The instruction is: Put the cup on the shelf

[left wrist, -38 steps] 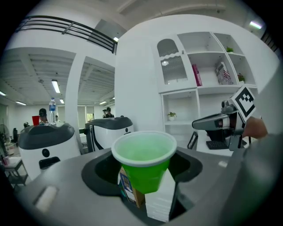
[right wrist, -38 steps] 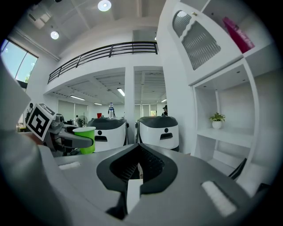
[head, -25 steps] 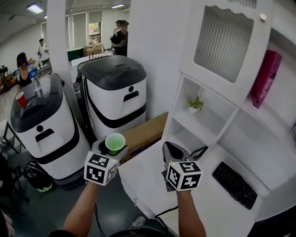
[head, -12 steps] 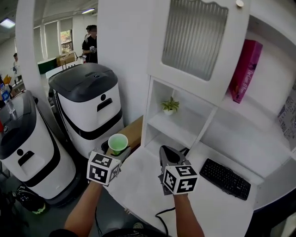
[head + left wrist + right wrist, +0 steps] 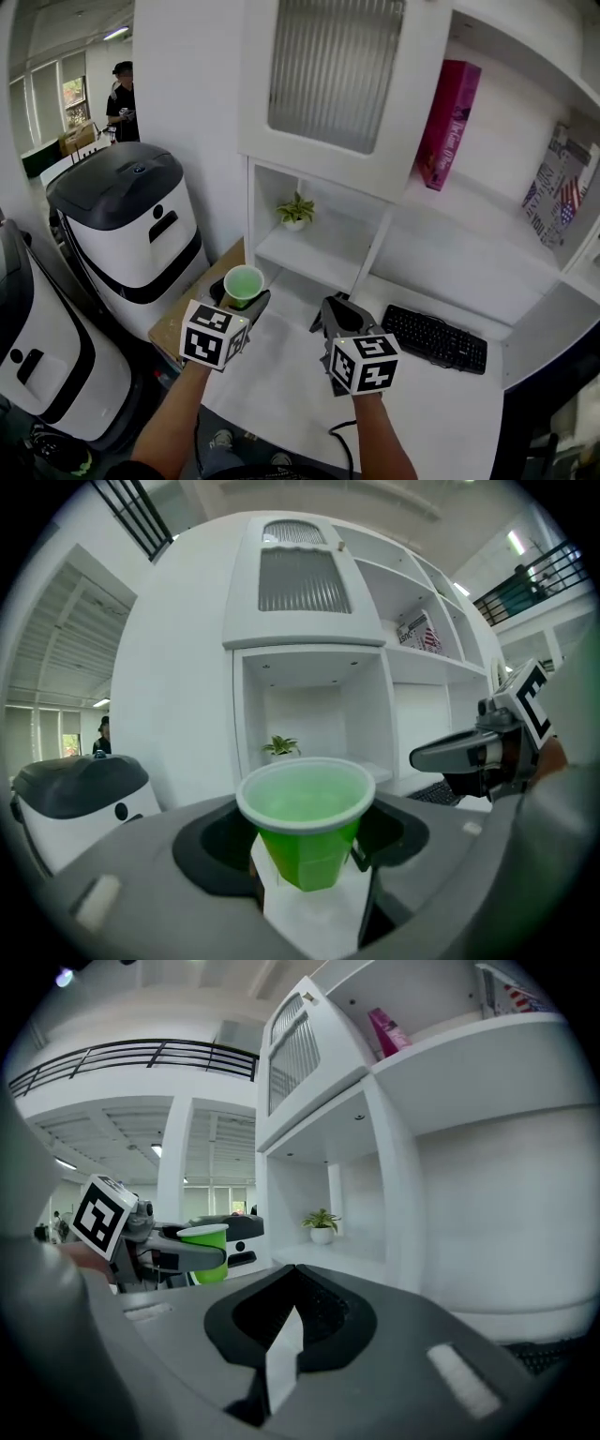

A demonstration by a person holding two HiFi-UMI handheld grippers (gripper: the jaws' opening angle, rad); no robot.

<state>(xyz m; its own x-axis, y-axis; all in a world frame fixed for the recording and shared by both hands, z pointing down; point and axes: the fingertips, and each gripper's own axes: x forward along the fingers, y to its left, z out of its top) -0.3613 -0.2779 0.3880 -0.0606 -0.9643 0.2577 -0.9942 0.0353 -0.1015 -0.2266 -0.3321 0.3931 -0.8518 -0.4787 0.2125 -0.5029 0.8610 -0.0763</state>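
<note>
My left gripper [image 5: 242,298] [image 5: 309,878] is shut on a green plastic cup [image 5: 244,284] [image 5: 307,822], held upright with its open mouth up. The cup also shows in the right gripper view [image 5: 204,1251], off to the left. It hangs over the left end of the white desk [image 5: 281,366], in front of the white shelf unit [image 5: 314,248]. The low shelf board holds a small potted plant [image 5: 295,211] [image 5: 279,748] [image 5: 322,1225]. My right gripper [image 5: 335,321] [image 5: 281,1358] is shut with nothing in it, beside the left one over the desk.
A black keyboard [image 5: 434,338] lies on the desk to the right. A pink box [image 5: 447,111] stands on the upper shelf, a frosted cabinet door [image 5: 330,66] above the plant. Large white and black machines [image 5: 131,225] stand left of the desk. A person [image 5: 122,89] stands far back.
The view has swung right, toward the shelf unit. Both grippers, with the cup, now sit over the desk nearer the shelves; the machines have slid left.
</note>
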